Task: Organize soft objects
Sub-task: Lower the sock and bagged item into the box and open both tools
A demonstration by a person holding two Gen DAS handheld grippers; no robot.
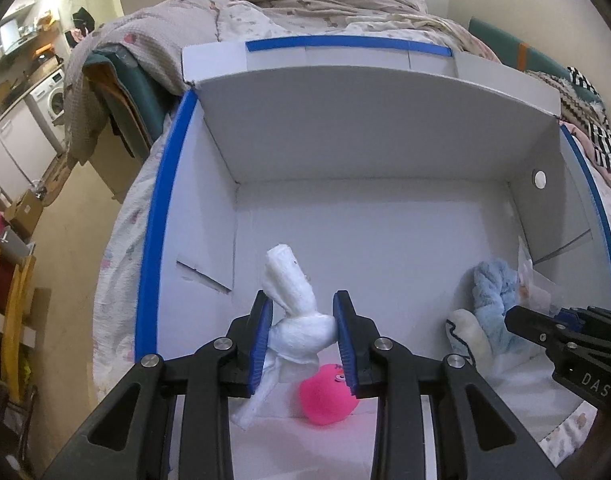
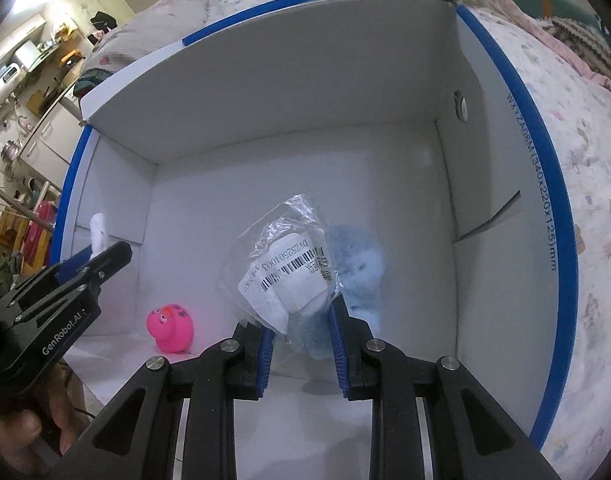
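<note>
Over the white cardboard box with blue edges (image 1: 385,152) we hold two items for dropping inside: our left gripper (image 1: 303,332) pinches a knotted white cloth (image 1: 297,320), our right gripper (image 2: 301,340) clamps a clear plastic bag (image 2: 289,264) with a blue plush (image 2: 357,268).

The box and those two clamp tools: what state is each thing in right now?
White cardboard box: open, on the bed.
Left gripper: fingers shut on the knotted white cloth.
Right gripper: fingers shut on the clear plastic bag.
Pink rubber duck: loose on the box floor.
Blue plush toy: lying in the box.
</note>
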